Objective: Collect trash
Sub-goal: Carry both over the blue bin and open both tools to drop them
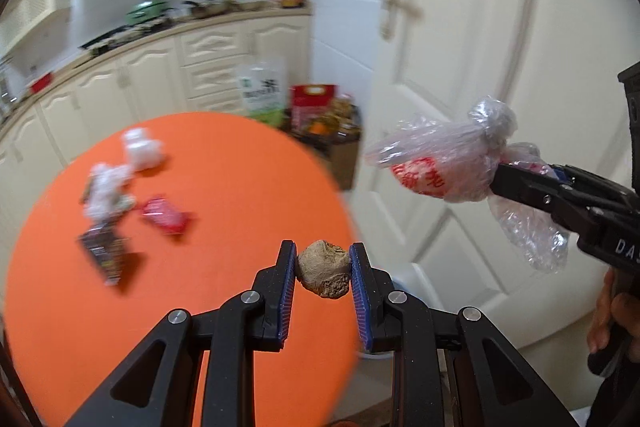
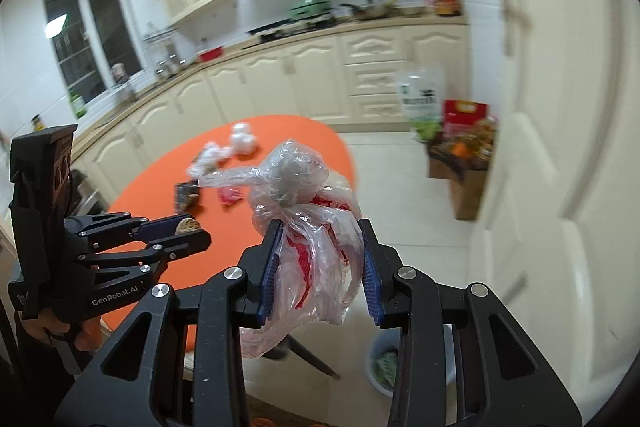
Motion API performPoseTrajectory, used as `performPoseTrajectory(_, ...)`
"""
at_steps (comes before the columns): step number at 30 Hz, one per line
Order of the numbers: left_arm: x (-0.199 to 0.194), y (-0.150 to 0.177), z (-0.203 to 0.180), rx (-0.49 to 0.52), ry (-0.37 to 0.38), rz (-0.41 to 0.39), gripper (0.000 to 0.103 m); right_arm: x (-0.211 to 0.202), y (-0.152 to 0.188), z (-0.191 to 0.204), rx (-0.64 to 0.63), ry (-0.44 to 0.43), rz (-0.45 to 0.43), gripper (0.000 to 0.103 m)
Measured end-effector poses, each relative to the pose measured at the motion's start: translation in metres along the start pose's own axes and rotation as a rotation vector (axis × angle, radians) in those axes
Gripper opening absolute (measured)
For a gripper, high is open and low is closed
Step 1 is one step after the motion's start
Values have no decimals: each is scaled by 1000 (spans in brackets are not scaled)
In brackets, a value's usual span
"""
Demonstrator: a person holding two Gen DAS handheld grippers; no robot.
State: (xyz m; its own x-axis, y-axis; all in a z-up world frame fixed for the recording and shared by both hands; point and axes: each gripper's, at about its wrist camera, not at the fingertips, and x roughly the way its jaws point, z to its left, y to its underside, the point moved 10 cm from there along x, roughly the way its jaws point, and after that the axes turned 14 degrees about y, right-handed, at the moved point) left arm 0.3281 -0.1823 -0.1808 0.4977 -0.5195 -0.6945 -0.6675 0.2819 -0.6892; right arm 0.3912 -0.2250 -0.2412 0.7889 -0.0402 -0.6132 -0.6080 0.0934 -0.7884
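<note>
My left gripper (image 1: 323,261) is shut on a brown crumpled lump (image 1: 324,273), held above the right edge of the round orange table (image 1: 224,187); it also shows in the right wrist view (image 2: 188,229). My right gripper (image 2: 318,247) is shut on a knotted clear plastic bag with red print (image 2: 304,195), held in the air right of the table; the bag also shows in the left wrist view (image 1: 452,159). On the table lie white crumpled tissues (image 1: 142,147), a red wrapper (image 1: 166,217) and a dark wrapper (image 1: 104,251).
A pale bin (image 2: 396,363) with some green trash stands on the floor below my right gripper. A white door (image 1: 460,47) is on the right. A cardboard box with groceries (image 2: 460,155) stands by the cabinets. Kitchen counter (image 2: 280,39) runs behind.
</note>
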Motion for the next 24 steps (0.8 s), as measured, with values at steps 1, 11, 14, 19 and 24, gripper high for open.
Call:
performPoseTrajectory(1,11,-2,-11,10,12,11,23,-4,5,-14,11,22,1,34)
performPoseTrajectory(11,125,-6,-74,63,91,149,23,14,60,-94,10,216,78,34)
performPoseTrajectory(14,153,-7,-77,64,96,186,23,31,77,-111,7,250,111,34)
performPoseTrajectory(19,193,-7,-77,88,88,239,23,61,100,-130,30,268,165,34)
performPoseTrajectory(24,230,-15,-75,100,62,265,29,84,117,-144,61,264,207,34)
